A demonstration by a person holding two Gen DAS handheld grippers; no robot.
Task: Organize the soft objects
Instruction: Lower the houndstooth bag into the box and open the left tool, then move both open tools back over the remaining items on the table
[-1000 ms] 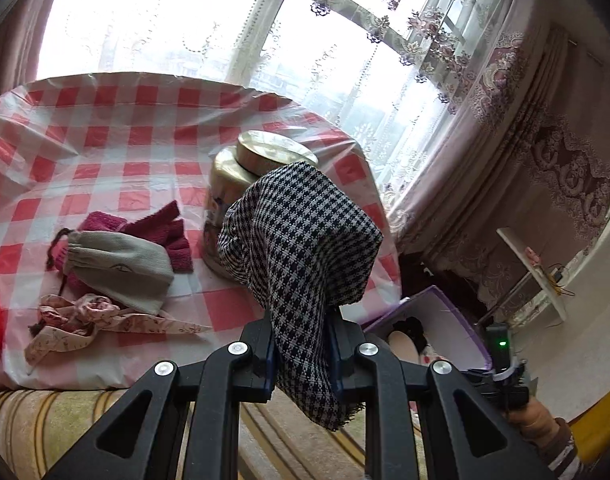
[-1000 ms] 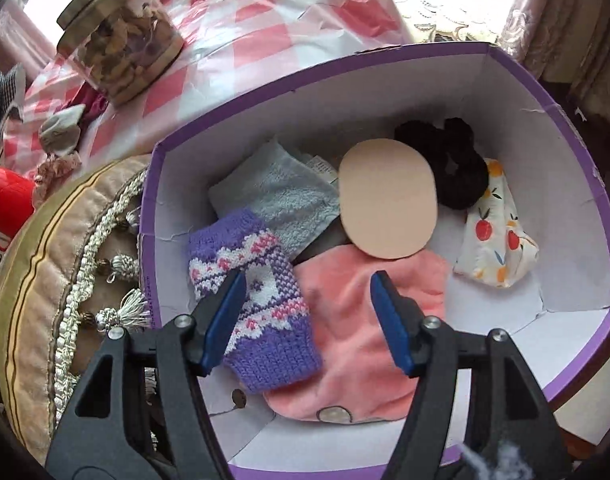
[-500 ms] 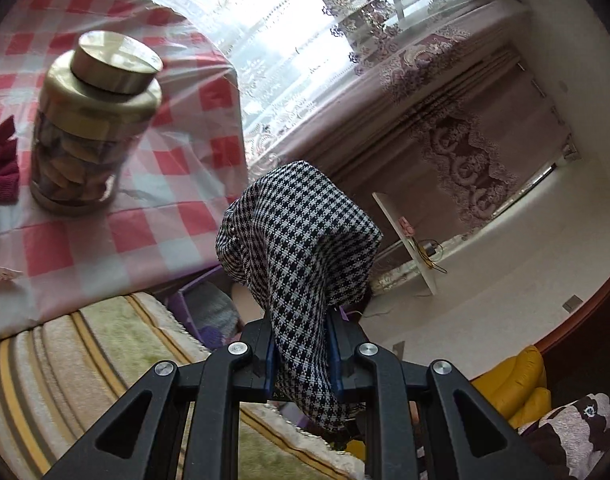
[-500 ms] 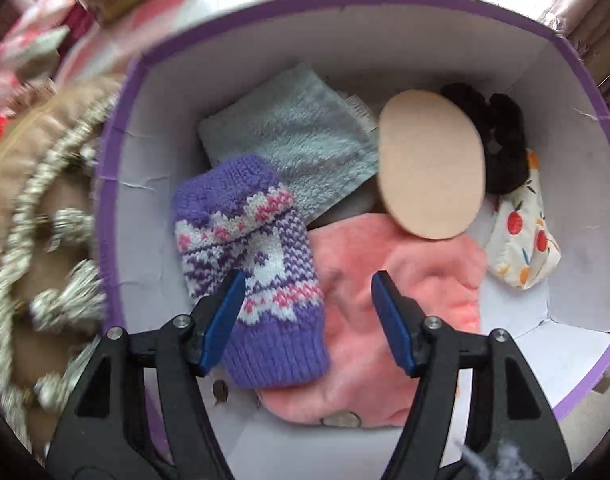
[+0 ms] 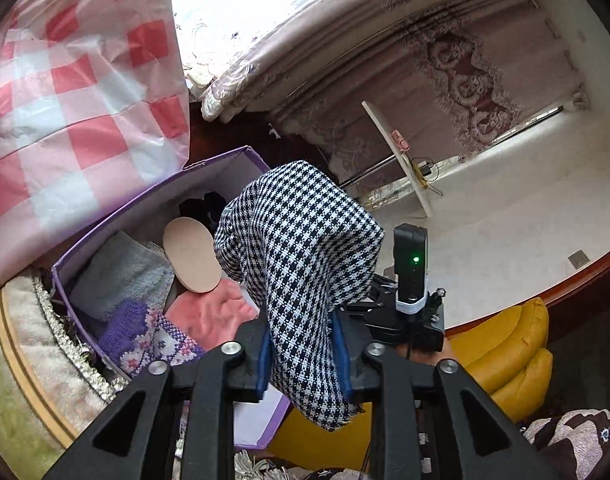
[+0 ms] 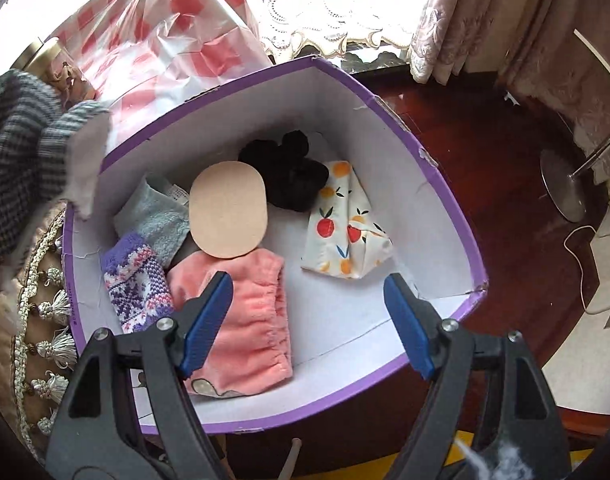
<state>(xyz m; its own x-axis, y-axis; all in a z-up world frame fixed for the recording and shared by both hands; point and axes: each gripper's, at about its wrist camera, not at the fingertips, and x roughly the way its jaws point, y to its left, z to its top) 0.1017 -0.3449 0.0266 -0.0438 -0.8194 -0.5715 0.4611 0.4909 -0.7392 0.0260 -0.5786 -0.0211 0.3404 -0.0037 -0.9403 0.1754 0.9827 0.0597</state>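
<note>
The left gripper [image 5: 301,350] has its jaws pinched narrow on a houndstooth cloth [image 5: 305,252], which bunches up in front of the jaws and hangs a tail below them. The purple box [image 5: 117,216] lies ahead and to the left of that cloth, lower down, with its open mouth facing up; judging from the right wrist view, the cloth [image 6: 29,152] hangs just outside the box's left rim [image 6: 71,264], beside its near-left corner, not yet over the inside. So the carry looks nearly done, and what remains is a short shift rightward over the rim before letting go. The bare white floor of the box [image 6: 337,312] lies toward its near-right corner, while the purple knit mitten [image 6: 139,280], pink fleece [image 6: 245,320], grey towel [image 6: 157,216], tan oval pad [image 6: 228,209], black scrunchie [image 6: 289,172] and fruit-print cloth [image 6: 345,228] fill the rest. The right gripper [image 6: 307,320] hovers over the box's near edge with jaws wide and holding nothing
</note>
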